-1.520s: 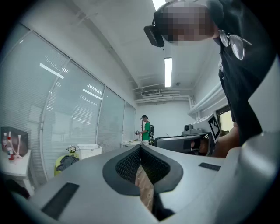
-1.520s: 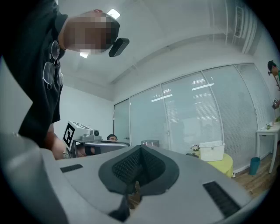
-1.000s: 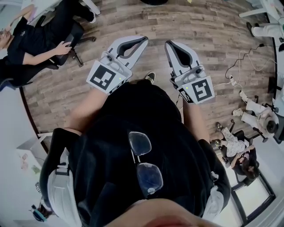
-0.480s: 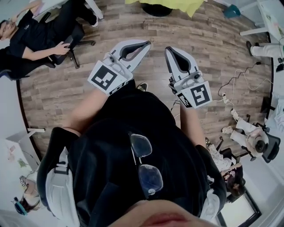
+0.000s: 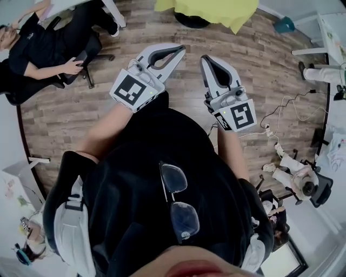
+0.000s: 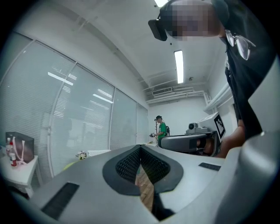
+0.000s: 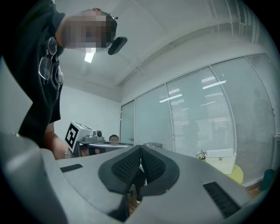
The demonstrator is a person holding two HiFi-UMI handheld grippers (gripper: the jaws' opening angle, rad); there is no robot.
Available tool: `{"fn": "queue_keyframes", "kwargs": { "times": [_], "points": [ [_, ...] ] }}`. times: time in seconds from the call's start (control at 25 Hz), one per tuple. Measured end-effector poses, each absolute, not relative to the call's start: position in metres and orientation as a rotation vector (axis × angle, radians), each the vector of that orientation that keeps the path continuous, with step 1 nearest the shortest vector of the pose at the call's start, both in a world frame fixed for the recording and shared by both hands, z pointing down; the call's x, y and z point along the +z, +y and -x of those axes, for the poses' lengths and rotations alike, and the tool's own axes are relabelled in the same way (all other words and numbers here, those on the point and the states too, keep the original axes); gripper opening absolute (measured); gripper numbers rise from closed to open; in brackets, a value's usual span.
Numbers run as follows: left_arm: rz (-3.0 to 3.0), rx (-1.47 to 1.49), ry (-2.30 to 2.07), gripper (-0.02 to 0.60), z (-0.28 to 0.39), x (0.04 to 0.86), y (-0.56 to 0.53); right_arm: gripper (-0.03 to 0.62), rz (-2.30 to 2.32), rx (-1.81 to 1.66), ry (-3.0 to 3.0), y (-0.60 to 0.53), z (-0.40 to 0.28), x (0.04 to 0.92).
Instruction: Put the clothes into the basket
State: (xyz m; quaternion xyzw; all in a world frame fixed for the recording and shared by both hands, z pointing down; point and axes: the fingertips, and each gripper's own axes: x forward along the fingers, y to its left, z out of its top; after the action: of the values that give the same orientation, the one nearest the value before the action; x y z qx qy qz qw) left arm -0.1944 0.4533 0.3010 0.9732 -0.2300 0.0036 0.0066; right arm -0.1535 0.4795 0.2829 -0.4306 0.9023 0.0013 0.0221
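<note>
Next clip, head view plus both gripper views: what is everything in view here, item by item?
Floor: one, brown wood planks, under everything.
Yellow cloth: one, yellow, draped at the top edge of the head view.
Basket: one, white, on a yellow surface, right side of the right gripper view.
Seated person: one, dark clothes, on an office chair, upper left.
Standing person: one, green top, far end of the room.
Cables: several, white, on the floor at right.
Glasses: one pair, hanging on the wearer's black shirt.
Left gripper: one, grey-white, jaws shut, empty, above the floor.
Right gripper: one, grey-white, jaws shut, empty, beside it.
</note>
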Motion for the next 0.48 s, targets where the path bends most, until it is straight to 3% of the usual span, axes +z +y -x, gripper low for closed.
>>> {"fn": "queue_keyframes", "kwargs": {
  "times": [0.48],
  "points": [
    [-3.055, 0.026, -0.65, 0.008, 0.217, 0.302, 0.323, 0.025, 1.381, -0.017, 2.816, 0.345, 0.18, 0.285]
  ]
}}
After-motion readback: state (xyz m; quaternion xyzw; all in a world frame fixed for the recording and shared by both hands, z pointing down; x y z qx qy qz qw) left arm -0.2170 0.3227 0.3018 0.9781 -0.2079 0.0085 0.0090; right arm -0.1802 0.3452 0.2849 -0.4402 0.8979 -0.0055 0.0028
